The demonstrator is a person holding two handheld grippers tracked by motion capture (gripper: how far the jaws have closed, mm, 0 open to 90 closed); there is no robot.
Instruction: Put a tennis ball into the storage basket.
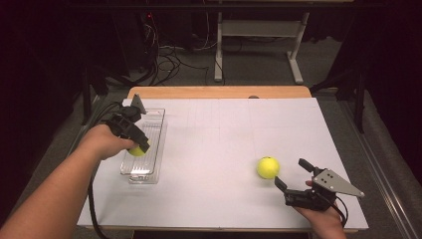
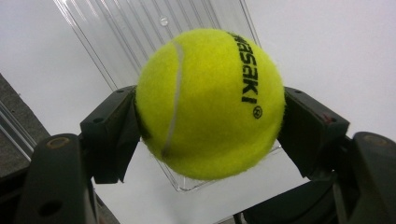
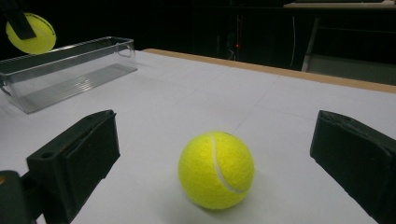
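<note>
Left side first. My left gripper (image 1: 139, 147) is clamped on a yellow tennis ball (image 1: 136, 151), jaws pressed to its two flanks; in the left gripper view the held ball (image 2: 210, 102) bulges between the pads, black lettering on its right half, a pale seam curving down its left. It hangs above the clear plastic tray (image 1: 155, 130), over the tray's near half — not resting on the ribbed floor. The right gripper view confirms it: the ball (image 3: 30, 32) sits higher than the tray's rim (image 3: 65, 49), with one black jaw across it. The tray lies lengthwise near the left edge of the white table (image 1: 219, 134).

Mid-table: bare white sheet, wooden edge at the far side.

Right side. A second tennis ball (image 1: 268, 167) rests on the table, well apart from the tray. My right gripper (image 1: 293, 174) lies low just beside it, jaws spread wide and pointing toward it — nothing between the pads yet. From the right gripper view, that ball (image 3: 216, 169) sits just ahead of the gap, touching neither jaw, seam facing right.
</note>
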